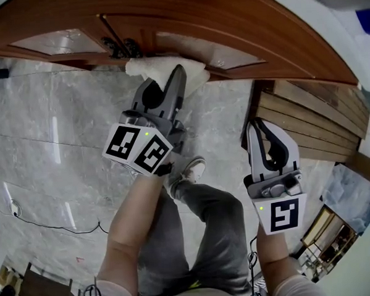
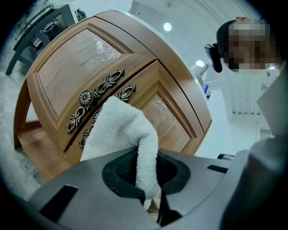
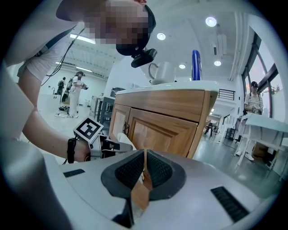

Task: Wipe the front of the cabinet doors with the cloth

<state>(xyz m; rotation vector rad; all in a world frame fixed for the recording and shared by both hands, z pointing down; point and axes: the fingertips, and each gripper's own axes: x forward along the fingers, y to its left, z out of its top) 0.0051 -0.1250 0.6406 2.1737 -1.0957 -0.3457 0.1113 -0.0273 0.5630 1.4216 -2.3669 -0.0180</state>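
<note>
We press cloth (image 1: 147,68) to cabinet doors (image 1: 240,17), left gripper (image 1: 179,71) fingers clamped on it (for wiping) | right gripper (image 1: 256,125) fingers closed empty, aside.

A large open lab hall: ceiling spotlights (image 3: 210,21), marble floor (image 1: 54,139), white worktable (image 3: 265,123), a distant person (image 3: 74,92) standing about.

Cloth (image 1: 153,68) sits between the left gripper (image 1: 178,73) jaws and extends ahead onto the cabinet doors (image 1: 228,18), against the handles (image 1: 121,45). Right gripper (image 1: 255,127) lies well right of it, apart from the doors.
</note>
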